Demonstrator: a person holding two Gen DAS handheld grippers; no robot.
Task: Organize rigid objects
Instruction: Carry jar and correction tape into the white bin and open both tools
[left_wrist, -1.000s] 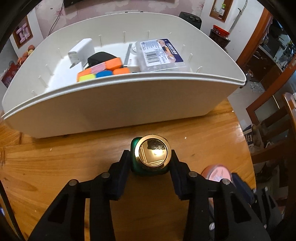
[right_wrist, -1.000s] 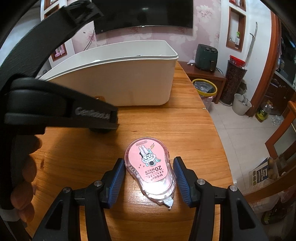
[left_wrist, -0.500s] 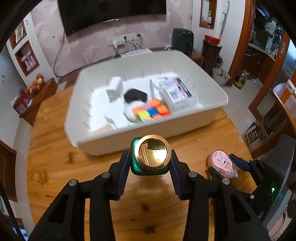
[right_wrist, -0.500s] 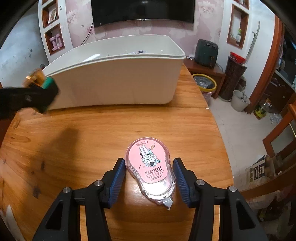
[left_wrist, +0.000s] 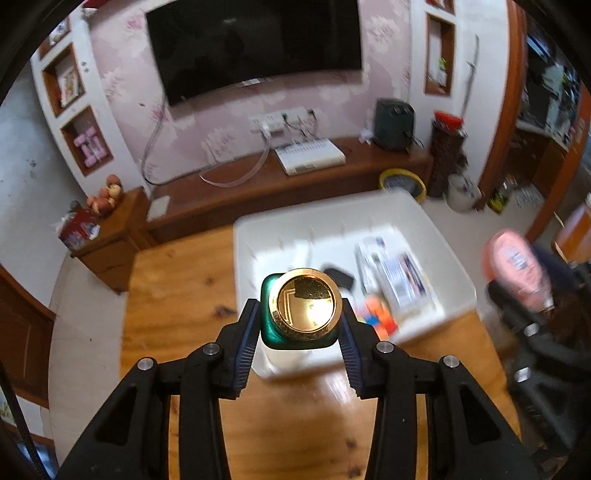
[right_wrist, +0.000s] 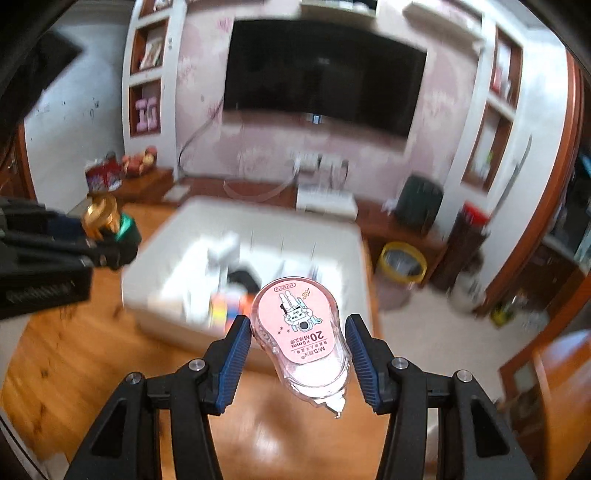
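My left gripper (left_wrist: 299, 325) is shut on a small green bottle with a gold cap (left_wrist: 304, 304), held in the air above the near wall of the white bin (left_wrist: 448, 254). My right gripper (right_wrist: 299, 341) is shut on a pink correction tape dispenser (right_wrist: 295, 328), lifted off the wooden table (right_wrist: 74, 354) in front of the bin (right_wrist: 177, 236). The left gripper with the green bottle (right_wrist: 110, 218) shows at the left of the right wrist view. The pink dispenser (left_wrist: 517, 266) shows blurred at the right of the left wrist view.
The bin holds a colourful cube (left_wrist: 380, 314), a clear labelled box (left_wrist: 402, 277), a black object (left_wrist: 338, 275) and white items. Past the table stand a low TV bench (left_wrist: 295, 184), a yellow-rimmed waste bin (right_wrist: 402, 262) and a wooden chair (right_wrist: 561, 373) at right.
Both grippers have risen from table height. The pink dispenser has left the tabletop in the right gripper. The green bottle has gone up and over the bin's near edge.
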